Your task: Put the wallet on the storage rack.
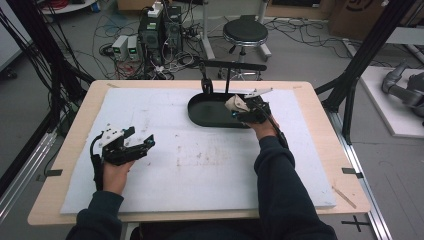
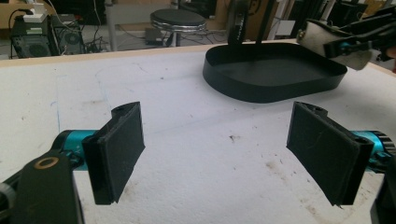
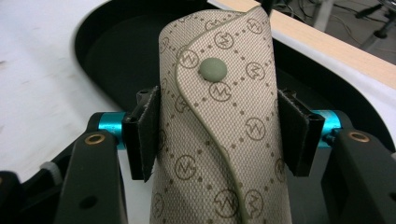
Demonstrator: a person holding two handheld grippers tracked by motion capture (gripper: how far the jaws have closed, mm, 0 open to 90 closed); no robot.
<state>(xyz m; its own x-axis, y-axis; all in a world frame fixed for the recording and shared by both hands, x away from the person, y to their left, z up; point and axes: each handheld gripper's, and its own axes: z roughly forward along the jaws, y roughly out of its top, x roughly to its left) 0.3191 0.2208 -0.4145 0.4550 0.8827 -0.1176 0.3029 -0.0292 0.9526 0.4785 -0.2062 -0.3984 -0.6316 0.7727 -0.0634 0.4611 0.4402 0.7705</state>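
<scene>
My right gripper (image 1: 240, 109) is shut on a beige patterned pouch (image 1: 235, 103) with a round snap button, and holds it over the near right part of a black oval tray (image 1: 200, 117). In the right gripper view the pouch (image 3: 219, 130) stands upright between the two pads (image 3: 144, 135), with the tray (image 3: 107, 51) behind it. My left gripper (image 1: 140, 138) rests low over the white mat at the left, open, with nothing between its jaws. The left gripper view looks past that open gripper (image 2: 219, 149) to the tray (image 2: 271, 91) and, far right, the pouch (image 2: 314, 36).
A white foam mat (image 1: 200, 170) covers most of the wooden table (image 1: 325, 130). A black stand with a crossbar (image 1: 230, 65) rises just behind the tray. A round stool (image 1: 245, 32), computers and cables are on the floor beyond the table.
</scene>
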